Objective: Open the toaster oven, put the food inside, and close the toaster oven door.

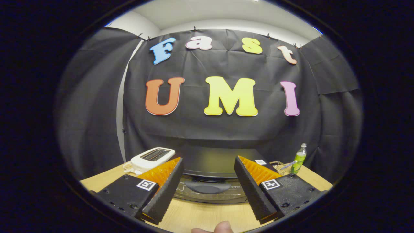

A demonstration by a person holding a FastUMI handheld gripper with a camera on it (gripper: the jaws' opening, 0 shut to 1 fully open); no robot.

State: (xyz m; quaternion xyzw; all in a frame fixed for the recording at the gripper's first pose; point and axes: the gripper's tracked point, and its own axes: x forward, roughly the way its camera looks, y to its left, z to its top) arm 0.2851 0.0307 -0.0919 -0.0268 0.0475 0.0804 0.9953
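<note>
Claw (208,174): hanging released, black ribbed fingers (168,189) spread wide.
Handle: dark curved grip (207,186) of black toaster oven (213,161) sitting at 12 o'clock between fingers.
Advice: approaching level, hooking handle centrally, then pulling.

- The fingers (168,191) are covering both sides of the toaster oven (210,161) front.
- A fingertip (223,227) is getting cut off below.
- The wire basket (278,165) is sitting half hidden behind the right finger.

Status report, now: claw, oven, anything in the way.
Claw open, holding nothing. Toaster oven just ahead, door shut, handle between the fingers. Path unobstructed; white toaster off to one side.
</note>
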